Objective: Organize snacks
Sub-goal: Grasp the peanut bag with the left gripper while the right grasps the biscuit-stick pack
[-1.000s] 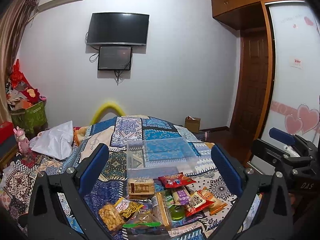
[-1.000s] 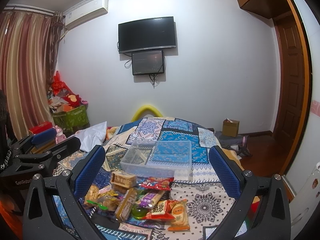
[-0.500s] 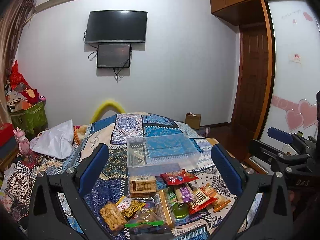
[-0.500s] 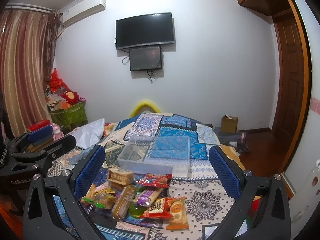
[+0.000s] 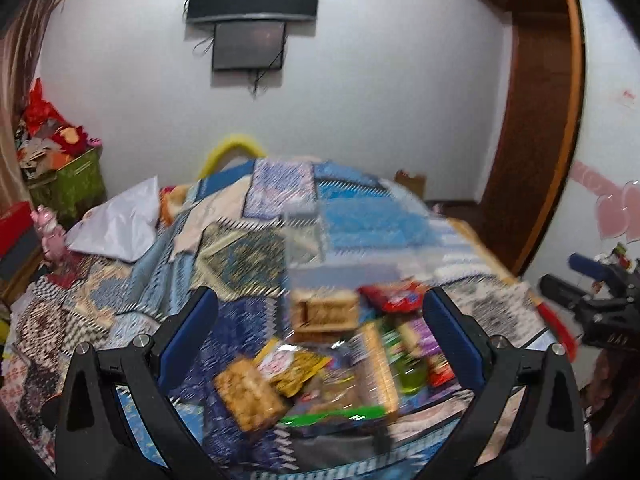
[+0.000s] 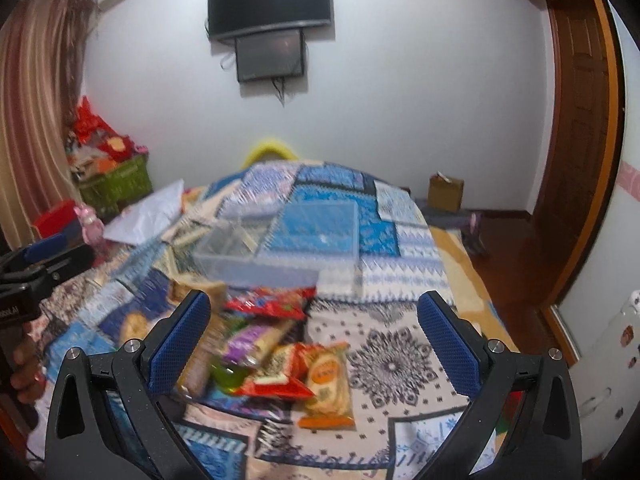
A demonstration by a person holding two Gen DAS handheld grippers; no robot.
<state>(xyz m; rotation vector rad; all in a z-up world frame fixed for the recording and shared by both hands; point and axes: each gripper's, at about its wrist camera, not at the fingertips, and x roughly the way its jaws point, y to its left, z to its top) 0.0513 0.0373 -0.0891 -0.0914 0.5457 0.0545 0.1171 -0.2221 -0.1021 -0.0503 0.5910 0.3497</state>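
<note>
— Two hand-held grippers, both above the bed? What state are they in?

— Yes. The left hand-held gripper [image 5: 320,328] has its blue-padded fingers spread wide with nothing between them. The right hand-held gripper [image 6: 314,326] is just as wide apart and just as empty. Each one shows at the edge of the other's view.

— Where are the snacks?

— A pile of snacks [image 6: 276,348] lies on the patchwork bedspread [image 6: 392,360] at the near end of the bed, below both grippers. In the right wrist view I can pick out a red packet [image 6: 272,304], a purple bar [image 6: 256,338], a small green jelly cup [image 6: 228,374] and an orange-edged cracker packet [image 6: 326,380] on the right of the heap. The left wrist view is blurred, but a bag of peanuts [image 5: 250,394] and a brown biscuit box [image 5: 324,314] are plain enough.

— And the container?

— A clear plastic bin [image 6: 280,244] sits on the bedspread just beyond the pile, its near wall close to the red packet. I cannot tell whether they touch. It looks to hold nothing.

— Anything else around?

— A television [image 6: 270,4] on the far wall, and a green crate [image 6: 116,186] of clutter to the left of the bed.
</note>
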